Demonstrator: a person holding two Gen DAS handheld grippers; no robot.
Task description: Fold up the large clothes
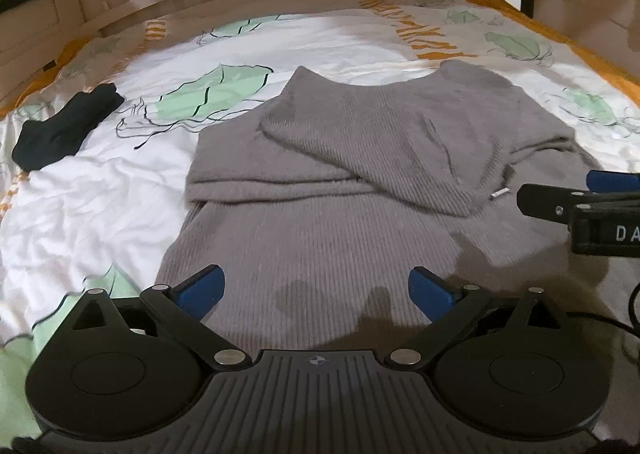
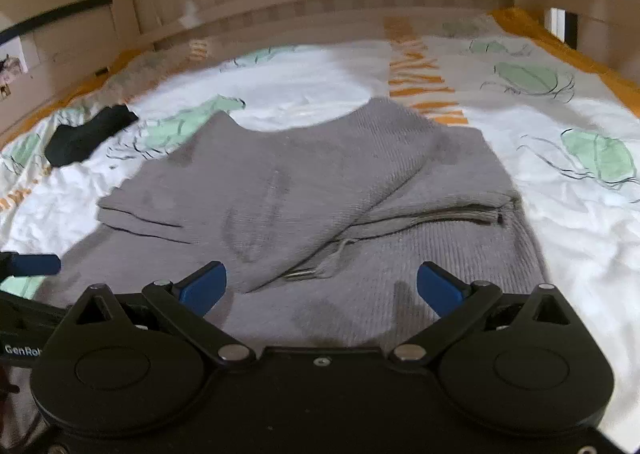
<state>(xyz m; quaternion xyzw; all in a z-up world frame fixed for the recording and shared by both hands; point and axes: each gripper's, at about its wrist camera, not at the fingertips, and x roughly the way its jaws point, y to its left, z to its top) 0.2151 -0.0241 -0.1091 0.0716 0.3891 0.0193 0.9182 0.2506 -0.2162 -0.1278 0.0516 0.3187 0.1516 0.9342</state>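
Left wrist view: your left gripper and right gripper, both spread wide and empty, hover at lower frame over the grey sweater, sleeves crossed inward for folding.

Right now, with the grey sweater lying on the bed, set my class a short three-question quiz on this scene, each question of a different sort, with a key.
1. True or false: the left gripper is clamped on the grey sweater.
2. Multiple choice: the sleeves of the grey sweater are (A) spread out to the sides, (B) folded across its body, (C) hanging off the bed.
3. Fill in: the dark garment lies on the bedsheet to the ____ of the sweater.

Key: 1 false, both it and the right gripper are open and empty; 2 B; 3 left.
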